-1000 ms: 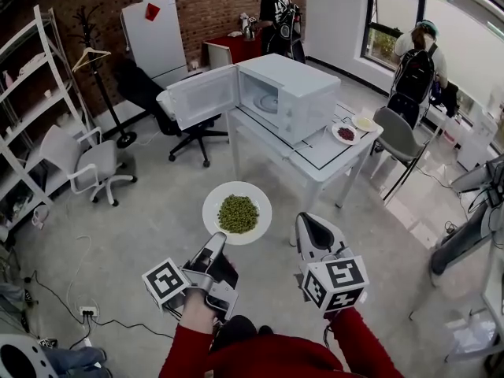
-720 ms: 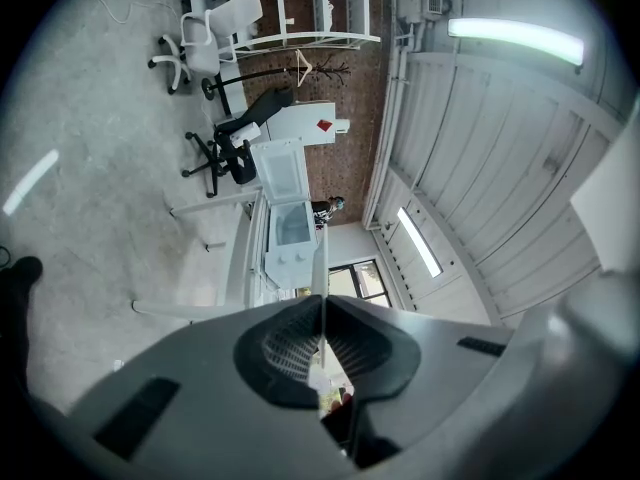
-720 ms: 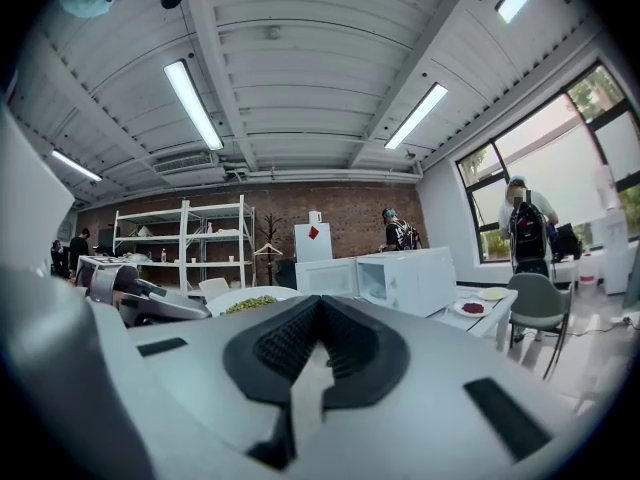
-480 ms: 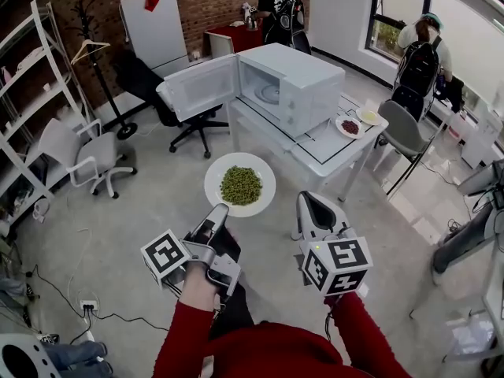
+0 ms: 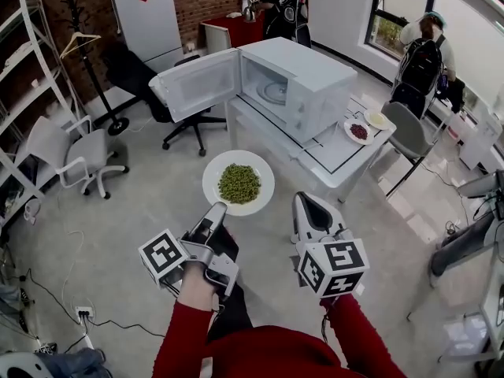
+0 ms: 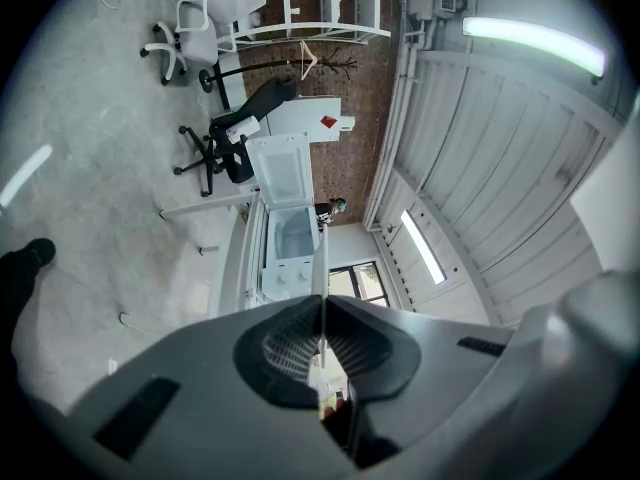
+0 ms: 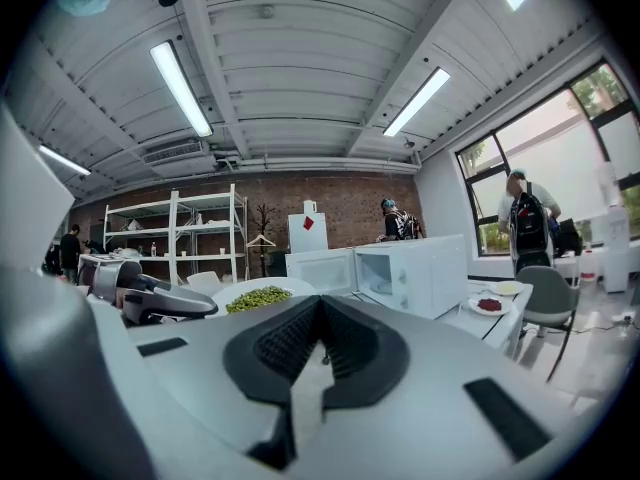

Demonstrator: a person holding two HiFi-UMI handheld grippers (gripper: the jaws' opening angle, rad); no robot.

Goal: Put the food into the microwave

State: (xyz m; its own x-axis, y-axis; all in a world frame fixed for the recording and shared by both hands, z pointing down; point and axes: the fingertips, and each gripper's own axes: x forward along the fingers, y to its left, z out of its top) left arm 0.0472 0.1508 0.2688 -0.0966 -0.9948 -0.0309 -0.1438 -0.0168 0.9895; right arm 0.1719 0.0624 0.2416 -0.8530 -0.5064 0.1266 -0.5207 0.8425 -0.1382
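Head view, carry step: left claw [image 5: 218, 209] clamps the rim of the plate [image 5: 213, 181] of peas [image 5: 239, 183] in mid-air, right claw [image 5: 303, 200] closed, empty, microwave [image 5: 315, 77] standing open ahead; next likely a level slide into its cavity.

My right gripper [image 7: 320, 306] has its jaws closed, empty. Beyond: a plate of green peas [image 7: 262, 296], and right of it a white microwave [image 7: 420, 273], door open.
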